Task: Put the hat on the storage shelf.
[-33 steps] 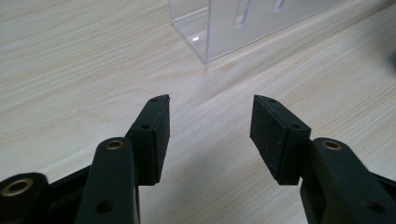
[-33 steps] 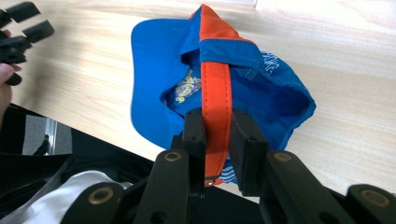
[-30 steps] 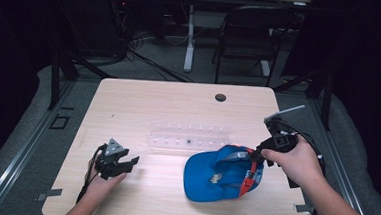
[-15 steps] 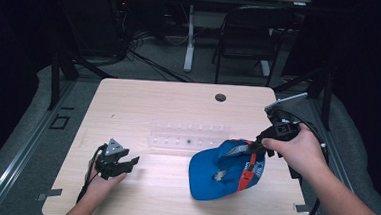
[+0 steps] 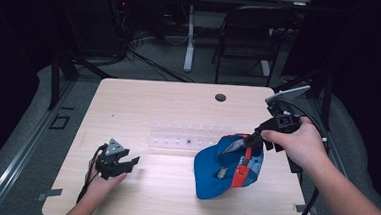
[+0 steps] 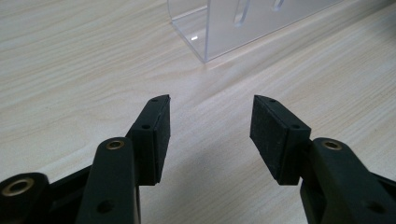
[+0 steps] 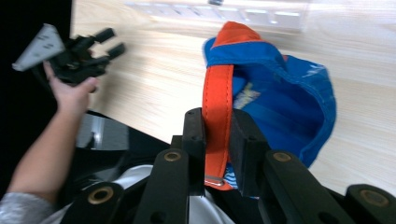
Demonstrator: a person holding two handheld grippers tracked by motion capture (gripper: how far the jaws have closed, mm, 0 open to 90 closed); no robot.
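A: Right gripper (image 7: 217,135)?
B: Jaws clamped on the orange strap (image 7: 217,100) of the blue fabric cap (image 5: 227,166). Cap hangs tilted at the right of the pale wooden table (image 5: 153,105), its lower edge touching the tabletop or just above it, can't tell which.
A: Left gripper (image 6: 210,123)?
B: Jaws spread, nothing between them, low over the table near the clear acrylic rack (image 6: 243,23)

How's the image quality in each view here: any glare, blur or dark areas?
High view: the table is evenly lit, the surroundings nearly black. Left gripper view: sharp, with a glint on the clear acrylic rack. Right gripper view: the blue cap is soft, the table top washed out.
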